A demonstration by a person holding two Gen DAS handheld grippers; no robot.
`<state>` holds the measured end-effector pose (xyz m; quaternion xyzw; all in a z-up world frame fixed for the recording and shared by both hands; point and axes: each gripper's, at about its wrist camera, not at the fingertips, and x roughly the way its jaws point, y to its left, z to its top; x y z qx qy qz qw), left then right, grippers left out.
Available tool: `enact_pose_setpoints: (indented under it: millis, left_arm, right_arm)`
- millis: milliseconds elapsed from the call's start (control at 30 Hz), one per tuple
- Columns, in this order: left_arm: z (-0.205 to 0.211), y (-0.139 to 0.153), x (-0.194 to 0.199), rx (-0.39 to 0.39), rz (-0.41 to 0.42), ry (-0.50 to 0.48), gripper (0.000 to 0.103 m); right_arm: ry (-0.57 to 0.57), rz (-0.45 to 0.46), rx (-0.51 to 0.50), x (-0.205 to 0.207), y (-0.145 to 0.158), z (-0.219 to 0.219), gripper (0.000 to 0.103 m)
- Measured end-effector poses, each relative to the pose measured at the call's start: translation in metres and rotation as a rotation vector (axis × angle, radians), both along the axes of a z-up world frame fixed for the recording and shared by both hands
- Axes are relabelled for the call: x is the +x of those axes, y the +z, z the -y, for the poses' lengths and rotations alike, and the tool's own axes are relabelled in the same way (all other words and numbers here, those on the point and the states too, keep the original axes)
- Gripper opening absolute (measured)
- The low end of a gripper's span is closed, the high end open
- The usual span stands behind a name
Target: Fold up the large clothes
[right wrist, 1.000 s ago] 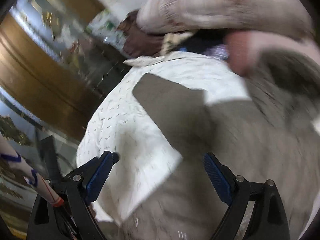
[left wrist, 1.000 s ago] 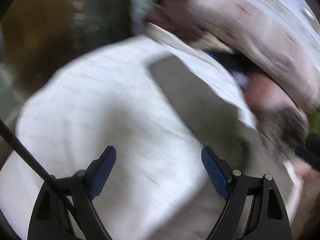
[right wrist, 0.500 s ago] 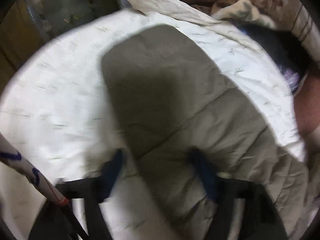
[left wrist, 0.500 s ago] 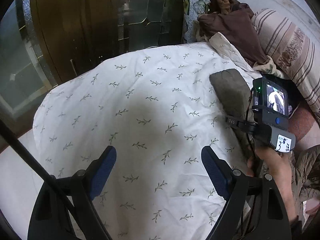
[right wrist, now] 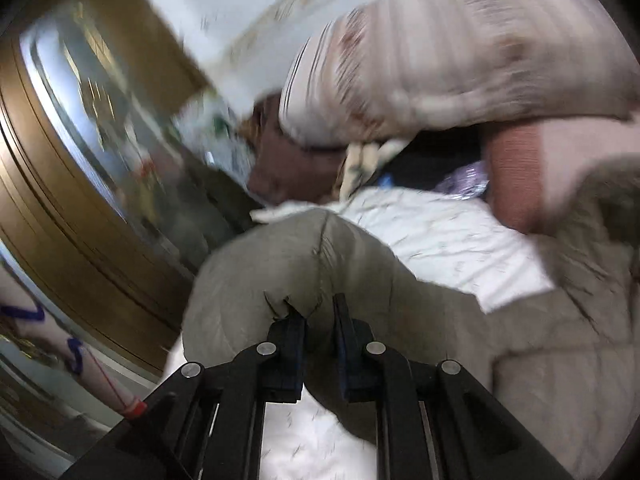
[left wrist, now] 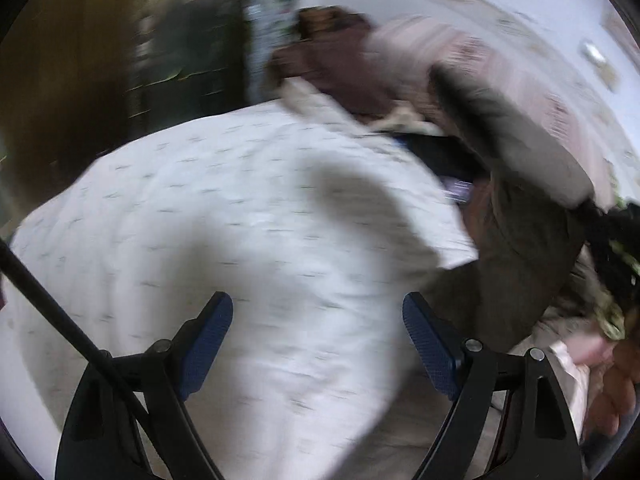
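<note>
A grey-olive padded jacket (right wrist: 540, 340) lies on a bed with a white leaf-print cover (right wrist: 448, 240). My right gripper (right wrist: 318, 316) is shut on the jacket's sleeve (right wrist: 288, 264) and holds it lifted off the bed. In the left wrist view the raised sleeve (left wrist: 512, 152) hangs at the right, blurred, over the white cover (left wrist: 248, 216). My left gripper (left wrist: 318, 340) is open and empty above the cover, left of the jacket's body (left wrist: 492, 300).
A striped pillow (right wrist: 472, 52) and a brown garment (right wrist: 288, 160) lie at the head of the bed. A brown wooden wardrobe with glass panels (right wrist: 80, 128) stands to the left. A hand (left wrist: 612, 384) shows at the far right in the left wrist view.
My right gripper has shut on the sleeve and lifted it off the bed. The left gripper stays open; its view has swung and blurred.
</note>
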<state>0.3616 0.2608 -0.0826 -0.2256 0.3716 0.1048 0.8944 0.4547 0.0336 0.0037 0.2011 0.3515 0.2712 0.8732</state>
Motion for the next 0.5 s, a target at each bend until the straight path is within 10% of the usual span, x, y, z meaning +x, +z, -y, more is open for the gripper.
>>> enact_pose_setpoints:
  millis: [233, 500]
  left_arm:
    - [0.12, -0.003, 0.021, -0.068, -0.021, -0.271, 0.086]
    - [0.214, -0.055, 0.097, 0.144, -0.151, -0.379, 0.086]
  right_arm:
    - [-0.229, -0.045, 0.121, -0.082, -0.031, 0.162, 0.019]
    - [-0.313, -0.218, 0.074, -0.1, -0.144, 0.26, 0.039]
